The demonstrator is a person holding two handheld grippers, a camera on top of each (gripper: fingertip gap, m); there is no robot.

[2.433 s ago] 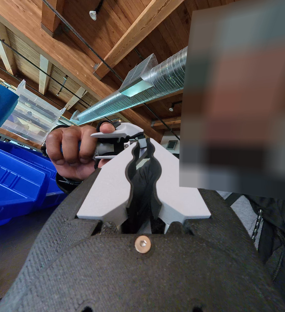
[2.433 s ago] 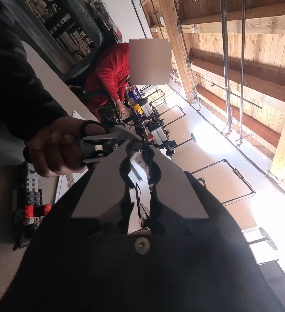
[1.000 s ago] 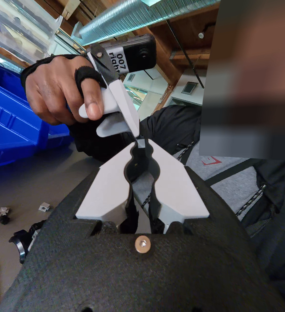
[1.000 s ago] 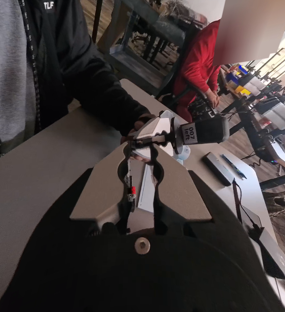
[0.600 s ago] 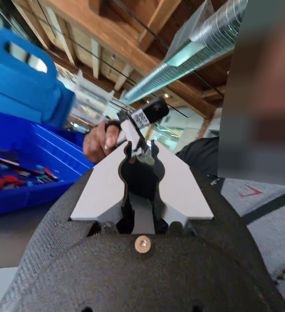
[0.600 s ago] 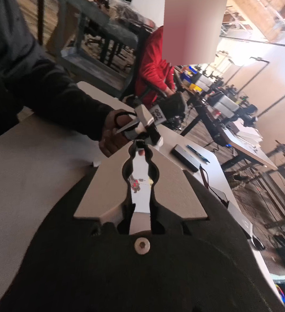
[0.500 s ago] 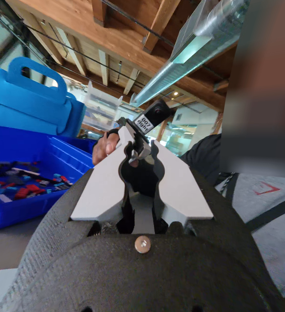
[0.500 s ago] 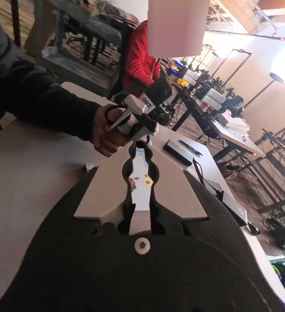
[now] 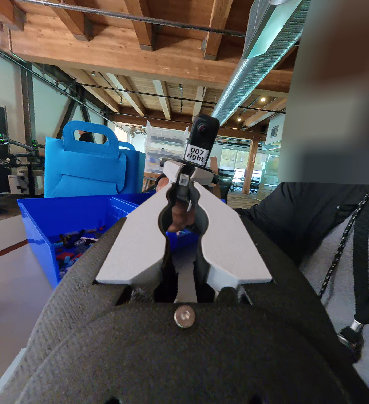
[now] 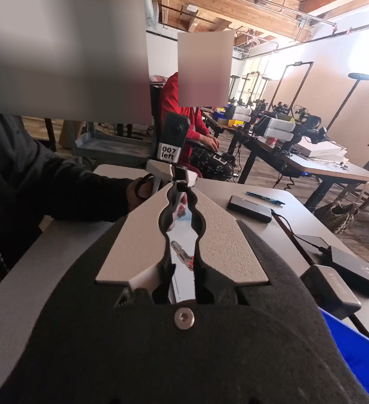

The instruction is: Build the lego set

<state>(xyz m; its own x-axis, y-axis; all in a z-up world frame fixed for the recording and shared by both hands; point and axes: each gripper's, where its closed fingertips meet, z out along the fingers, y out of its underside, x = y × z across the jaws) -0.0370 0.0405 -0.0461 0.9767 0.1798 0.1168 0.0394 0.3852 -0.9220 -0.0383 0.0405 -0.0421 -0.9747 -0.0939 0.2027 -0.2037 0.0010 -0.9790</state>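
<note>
A small grey lego piece (image 9: 184, 180) is seen in the left wrist view, clamped between the fingers of the right gripper (image 10: 181, 187), at 12 o'clock just beyond the tips of the left gripper (image 9: 183, 185). In the right wrist view a small dark lego piece (image 10: 180, 185) is seen pinched in the left gripper's closed-in fingers, again at 12 o'clock. The two grippers are held tip to tip above the table (image 10: 48, 251), and the two parts appear to touch; whether they are already pressed together cannot be told.

The step in hand is judged to be the mating of two small parts in mid-air. For the next move, the studs would need to be lined up squarely and a firm, straight push given, with both grips kept tight so that neither part is twisted out.

An instruction sheet (image 10: 181, 253) is glimpsed at 6 o'clock, through the gap between the right gripper's fingers. A blue bin (image 9: 69, 209) with loose lego pieces (image 9: 74, 242) is placed at 9 o'clock in the left wrist view, with a blue felt bag (image 9: 87, 170) behind it. A dark power bank (image 10: 249, 209) and a pen (image 10: 264, 197) are laid on the table at 2 o'clock in the right wrist view
</note>
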